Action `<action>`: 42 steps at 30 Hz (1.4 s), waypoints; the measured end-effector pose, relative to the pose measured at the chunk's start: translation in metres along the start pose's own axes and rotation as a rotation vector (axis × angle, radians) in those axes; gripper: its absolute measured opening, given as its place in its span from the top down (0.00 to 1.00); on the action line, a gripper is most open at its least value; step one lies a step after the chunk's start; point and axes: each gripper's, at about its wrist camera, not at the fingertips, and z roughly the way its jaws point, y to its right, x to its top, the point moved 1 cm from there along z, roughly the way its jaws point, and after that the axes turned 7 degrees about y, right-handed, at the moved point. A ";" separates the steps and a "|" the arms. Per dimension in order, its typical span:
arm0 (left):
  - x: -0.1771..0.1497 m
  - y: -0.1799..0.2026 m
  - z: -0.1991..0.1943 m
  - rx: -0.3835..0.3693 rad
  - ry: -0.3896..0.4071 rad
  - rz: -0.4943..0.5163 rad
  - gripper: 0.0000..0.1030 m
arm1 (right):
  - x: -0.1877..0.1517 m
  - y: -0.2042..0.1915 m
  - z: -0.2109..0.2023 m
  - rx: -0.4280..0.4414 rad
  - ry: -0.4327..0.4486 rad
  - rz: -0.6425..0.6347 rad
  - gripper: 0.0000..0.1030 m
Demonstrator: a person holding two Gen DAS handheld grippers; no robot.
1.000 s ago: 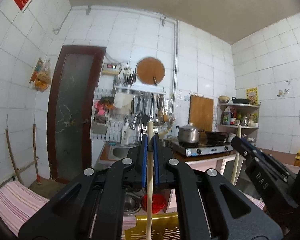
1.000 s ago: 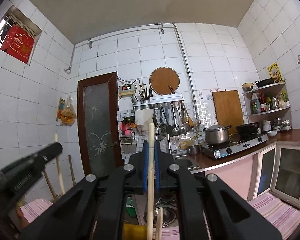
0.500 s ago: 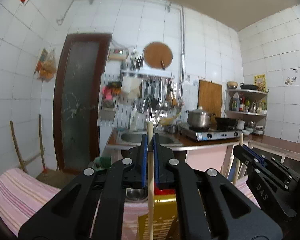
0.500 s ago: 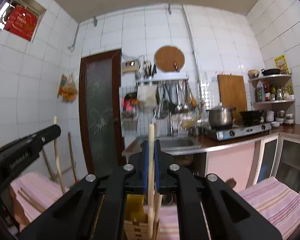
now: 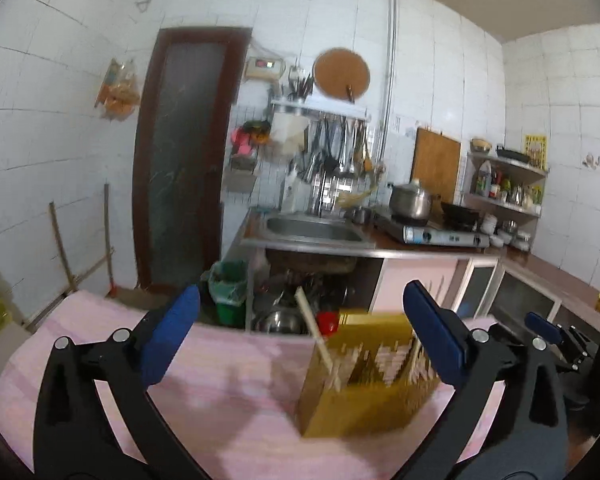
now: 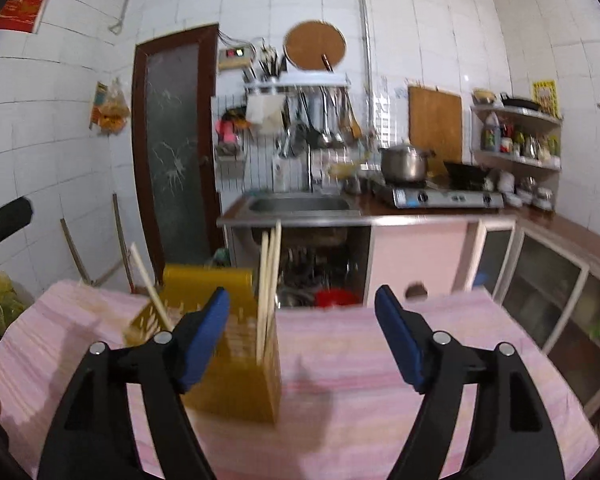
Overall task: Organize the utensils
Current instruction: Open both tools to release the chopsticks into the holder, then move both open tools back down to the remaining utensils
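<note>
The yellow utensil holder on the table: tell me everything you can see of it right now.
The yellow utensil holder is a boxy, upright container, plastic by the look of it, with slotted, perforated walls and an open top. It stands on the pink striped tablecloth. Pale wooden chopsticks stick up out of it: a nearly upright pair and one leaning outward. Motion blur hides finer detail. Nothing else touches it.

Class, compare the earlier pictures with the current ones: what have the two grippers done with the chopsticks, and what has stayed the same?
Both the left gripper and right gripper have just been opening their jaws, releasing the pale wooden chopsticks, which now stand in the yellow slotted plastic holder. Both views have tilted downward. The holder remains on the pink striped cloth.
</note>
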 end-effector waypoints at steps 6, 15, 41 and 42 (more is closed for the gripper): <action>-0.048 -0.017 -0.034 0.016 -0.165 0.029 0.05 | -0.046 -0.003 -0.035 -0.007 -0.109 0.004 0.25; -0.125 -0.041 -0.050 0.081 -0.345 0.028 0.05 | -0.107 -0.007 -0.057 -0.029 -0.204 0.031 0.23; -0.188 -0.042 -0.023 0.126 -0.535 0.062 0.05 | -0.162 -0.056 -0.008 -0.045 -0.540 -0.037 0.51; -0.187 -0.042 -0.023 0.130 -0.532 0.064 0.05 | -0.162 -0.058 -0.006 -0.051 -0.543 -0.037 0.51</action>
